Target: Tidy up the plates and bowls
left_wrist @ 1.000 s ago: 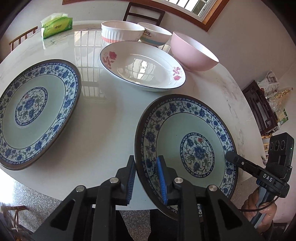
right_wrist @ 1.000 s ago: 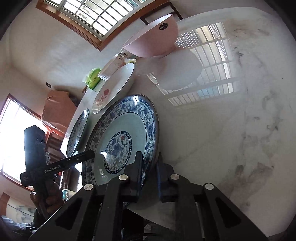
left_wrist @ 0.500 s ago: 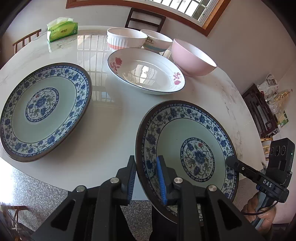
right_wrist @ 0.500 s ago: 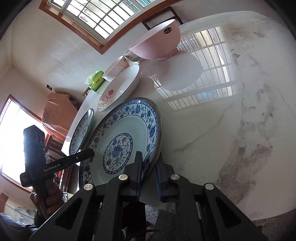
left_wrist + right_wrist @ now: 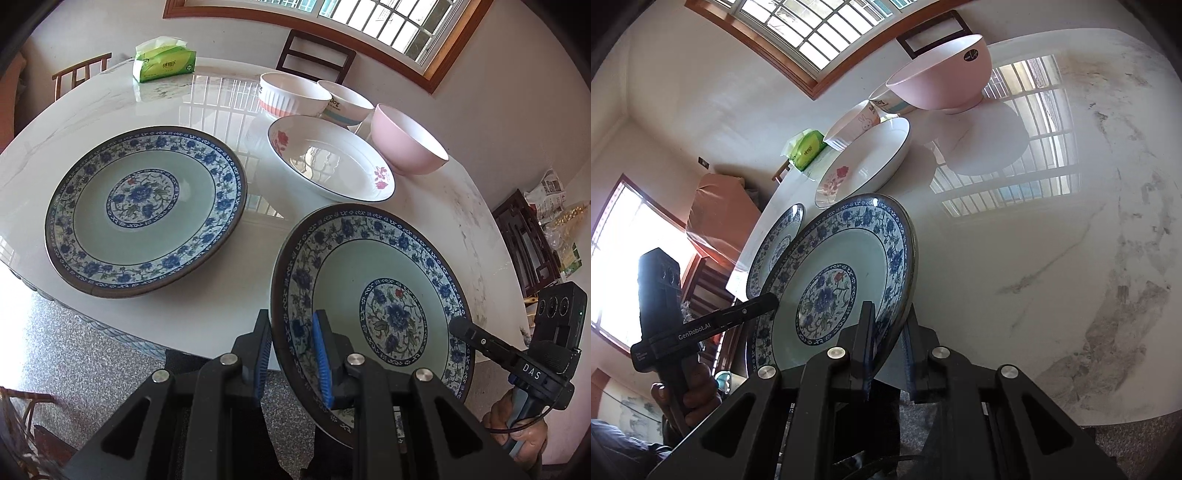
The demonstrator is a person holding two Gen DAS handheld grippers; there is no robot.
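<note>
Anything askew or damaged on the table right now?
Only the held blue-patterned plate: it is tilted, gripped by its rim by both the left hand-held gripper and right hand-held gripper. No chips or spills visible.

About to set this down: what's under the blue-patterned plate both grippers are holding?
Past the held plate's far rim, only bare white table shows, with the flower dish beyond. The plate itself hides whatever lies directly beneath it.

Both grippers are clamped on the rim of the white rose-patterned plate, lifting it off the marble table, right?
Not quite: both grippers, left and right, clamp the blue-and-white floral plate. The left wrist view shows the white rose-patterned plate resting untouched on the marble table.
</note>
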